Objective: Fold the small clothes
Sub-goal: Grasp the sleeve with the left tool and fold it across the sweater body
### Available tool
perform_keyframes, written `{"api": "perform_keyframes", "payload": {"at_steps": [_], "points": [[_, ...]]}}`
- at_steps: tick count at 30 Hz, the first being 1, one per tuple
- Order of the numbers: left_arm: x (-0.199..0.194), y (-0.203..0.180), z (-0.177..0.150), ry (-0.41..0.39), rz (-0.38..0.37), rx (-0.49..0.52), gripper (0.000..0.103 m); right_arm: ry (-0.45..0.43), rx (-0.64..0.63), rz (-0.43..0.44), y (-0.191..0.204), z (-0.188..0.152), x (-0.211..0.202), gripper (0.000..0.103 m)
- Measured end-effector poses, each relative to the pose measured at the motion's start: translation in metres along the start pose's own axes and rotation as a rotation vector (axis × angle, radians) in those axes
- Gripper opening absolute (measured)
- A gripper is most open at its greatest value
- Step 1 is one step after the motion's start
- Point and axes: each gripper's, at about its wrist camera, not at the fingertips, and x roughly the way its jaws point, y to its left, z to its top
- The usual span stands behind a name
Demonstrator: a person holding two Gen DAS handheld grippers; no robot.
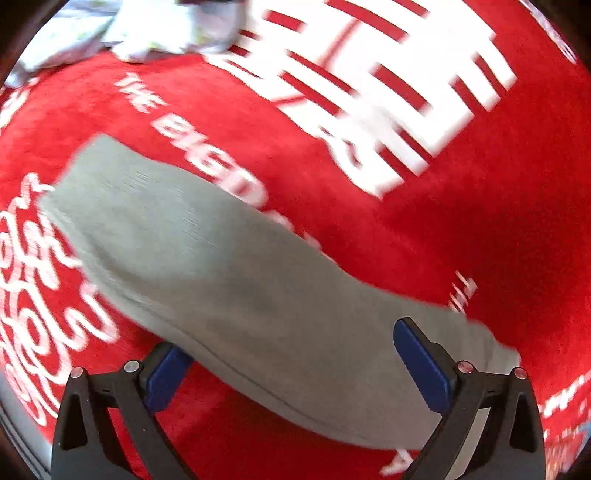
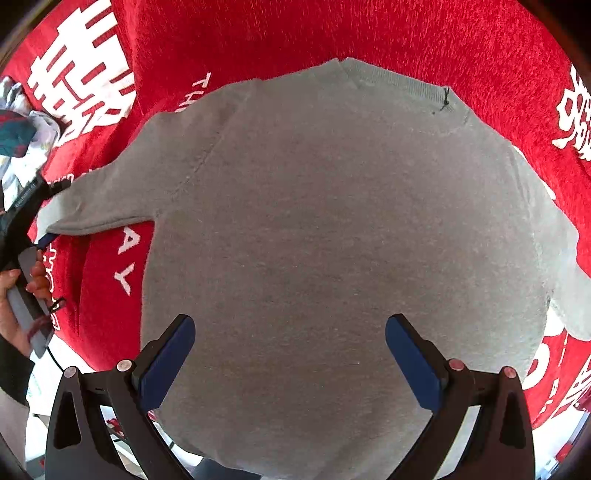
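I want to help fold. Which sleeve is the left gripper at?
The sleeve stretched toward the clothes pile. The left gripper straddles its cuff, jaws open; the other sleeve lies untouched.

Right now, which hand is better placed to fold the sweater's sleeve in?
Left, I'd judge. The left gripper has open jaws straddling the grey sweater's sleeve, while the right gripper hovers above the body.

red printed cloth (image 2: 332,33), white lettering (image 1: 388,92)

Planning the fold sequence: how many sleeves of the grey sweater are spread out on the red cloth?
2: one sleeve stretches out to the picture's left, at the left gripper; the other sleeve lies along the right edge, its cuff partly out of frame.
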Motion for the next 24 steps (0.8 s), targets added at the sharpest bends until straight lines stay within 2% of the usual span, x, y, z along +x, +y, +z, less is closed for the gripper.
{"api": "perform_keyframes", "payload": {"at_steps": [1,2,3,4,5,7,8,11,14,18,21,24], "points": [[0.0,0.007,0.004,-0.002,0.021,-0.013,0.085,-0.002,0.003,0.002,0.0,0.0,0.0,0.103],[0.002,0.011,0.008,0.007,0.033,-0.022,0.058,-0.005,0.009,0.005,0.0,-0.001,-0.001,0.103],[0.006,0.019,0.011,0.025,0.025,-0.032,0.02,-0.007,0.014,0.008,-0.001,-0.002,-0.003,0.103],[0.01,0.026,0.012,0.042,-0.001,-0.034,0.005,-0.011,0.021,0.013,-0.002,-0.003,-0.004,0.103],[0.012,0.031,0.011,0.054,-0.022,-0.036,0.005,-0.016,0.028,0.017,-0.004,-0.004,-0.006,0.103],[0.005,0.025,0.008,0.032,-0.014,0.009,0.005,-0.03,0.039,0.022,-0.01,-0.007,-0.011,0.103],[-0.002,0.017,0.006,0.014,-0.007,0.05,0.005,-0.041,0.045,0.023,-0.013,-0.008,-0.015,0.103],[-0.027,-0.016,-0.003,-0.03,-0.048,0.16,0.005,-0.07,0.073,0.026,-0.027,-0.011,-0.023,0.103],[-0.057,-0.066,-0.017,-0.064,-0.12,0.303,0.005,-0.092,0.127,0.035,-0.048,-0.014,-0.032,0.103],[-0.086,-0.15,-0.047,-0.04,-0.292,0.451,0.005,-0.137,0.19,0.035,-0.079,-0.017,-0.047,0.103],[-0.082,-0.225,-0.083,-0.006,-0.376,0.59,0.005,-0.167,0.246,0.024,-0.111,-0.021,-0.056,0.103],[-0.061,-0.29,-0.135,0.068,-0.411,0.722,0.005,-0.184,0.304,0.0,-0.145,-0.028,-0.059,0.103]]}}
